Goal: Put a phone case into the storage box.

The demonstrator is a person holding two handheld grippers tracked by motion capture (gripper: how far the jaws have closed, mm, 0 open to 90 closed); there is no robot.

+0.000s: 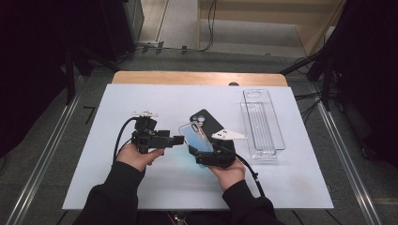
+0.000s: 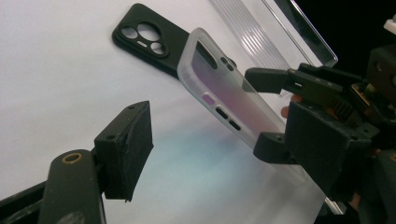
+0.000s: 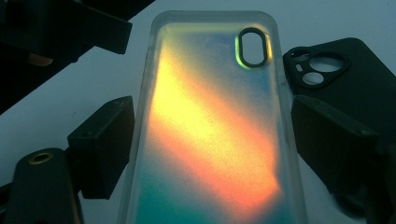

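Note:
A translucent phone case (image 1: 195, 136) with an iridescent sheen is held tilted above the white sheet. My right gripper (image 1: 201, 153) is shut on it, one jaw on each long edge. In the right gripper view the case (image 3: 212, 116) runs up between the two black pads (image 3: 100, 149). My left gripper (image 1: 178, 139) stands open just left of the case, pointing at it without touching. One of its pads (image 2: 127, 148) shows in the left gripper view, apart from the case (image 2: 224, 93). A black phone case (image 1: 210, 123) lies flat on the sheet behind.
A clear, long plastic box (image 1: 263, 123) stands on the right of the white sheet (image 1: 141, 187), which covers a wooden table (image 1: 197, 78). Metal rails run along both sides of the table. The black case (image 3: 345, 74) lies close to the right gripper's right jaw.

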